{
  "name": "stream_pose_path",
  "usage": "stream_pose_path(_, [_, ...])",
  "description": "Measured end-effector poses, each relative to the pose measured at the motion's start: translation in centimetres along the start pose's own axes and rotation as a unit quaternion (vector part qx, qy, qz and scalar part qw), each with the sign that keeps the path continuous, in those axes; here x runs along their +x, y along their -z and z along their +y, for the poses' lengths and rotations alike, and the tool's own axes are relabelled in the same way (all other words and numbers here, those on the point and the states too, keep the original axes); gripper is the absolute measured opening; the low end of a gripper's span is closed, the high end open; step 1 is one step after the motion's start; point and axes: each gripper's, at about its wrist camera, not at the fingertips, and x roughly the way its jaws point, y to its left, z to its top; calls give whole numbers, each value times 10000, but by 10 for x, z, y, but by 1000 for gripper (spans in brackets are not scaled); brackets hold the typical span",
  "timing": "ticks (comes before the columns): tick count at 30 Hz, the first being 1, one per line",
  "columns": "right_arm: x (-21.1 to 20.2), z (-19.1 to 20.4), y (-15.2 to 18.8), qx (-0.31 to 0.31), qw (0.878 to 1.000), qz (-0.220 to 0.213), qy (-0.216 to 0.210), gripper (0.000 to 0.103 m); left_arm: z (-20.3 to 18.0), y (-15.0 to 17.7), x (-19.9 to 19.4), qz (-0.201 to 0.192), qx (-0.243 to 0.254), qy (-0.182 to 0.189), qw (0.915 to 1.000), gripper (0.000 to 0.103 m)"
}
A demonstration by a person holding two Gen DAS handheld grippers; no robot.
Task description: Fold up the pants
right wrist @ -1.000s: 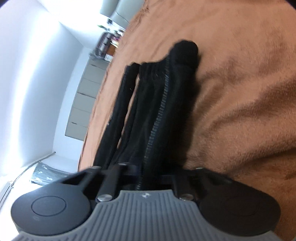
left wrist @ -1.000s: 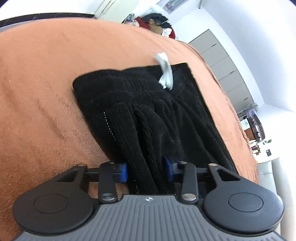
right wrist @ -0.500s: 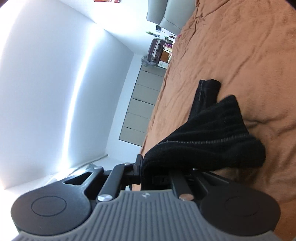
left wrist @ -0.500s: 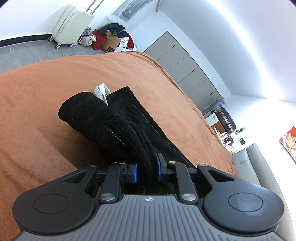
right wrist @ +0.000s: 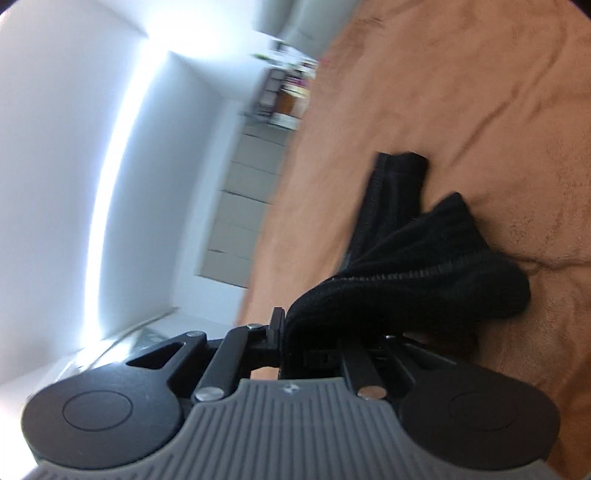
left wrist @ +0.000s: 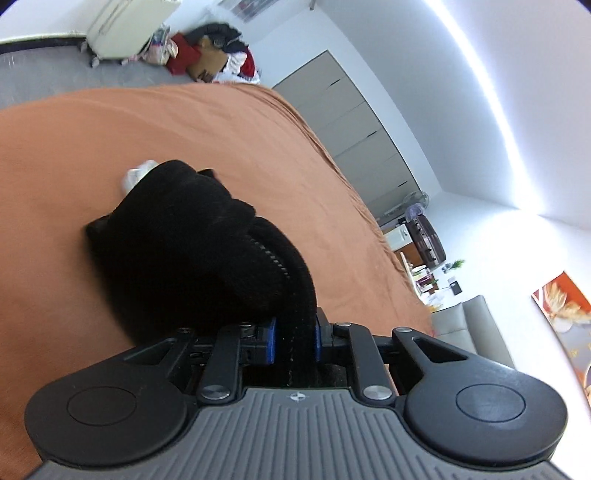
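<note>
The black ribbed pants (left wrist: 192,251) lie bunched on the orange bed cover (left wrist: 110,140). My left gripper (left wrist: 294,343) is shut on a thick fold of them, with cloth between its blue pads (left wrist: 270,341). A white tag (left wrist: 137,176) sticks out at the far end. In the right wrist view the pants (right wrist: 413,273) hang lifted from my right gripper (right wrist: 314,343), which is shut on their edge; the cloth hides its right finger. A flat part (right wrist: 397,177) lies beyond on the cover.
The orange cover (right wrist: 461,92) is wrinkled. Past the bed stand grey cabinets (left wrist: 354,125), a white suitcase (left wrist: 125,26), a pile of clothes and a box (left wrist: 214,51) on the floor, and a grey sofa (left wrist: 465,332).
Both grippers have lifted the pants end and carried it forward over the rest. The left gripper closed tighter on the cloth. The flat pants are now bunched into a heap.
</note>
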Motion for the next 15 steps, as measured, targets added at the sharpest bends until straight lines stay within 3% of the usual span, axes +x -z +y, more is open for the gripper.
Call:
stream_pose_path(3, [27, 4, -11, 436, 9990, 53, 104, 4, -11, -21, 31, 28, 6, -84, 10000, 20])
stream_pose_path(7, [70, 24, -34, 549, 9981, 3, 285, 4, -3, -51, 80, 164, -568, -90, 9982, 21])
stream_pose_path(13, [168, 31, -58, 830, 9915, 326, 943, 4, 21, -69, 164, 341, -1085, -838, 9900, 23])
stream_pose_path(15, [197, 31, -59, 743, 9891, 352, 1222, 10, 33, -65, 183, 358, -1359, -979, 9852, 28])
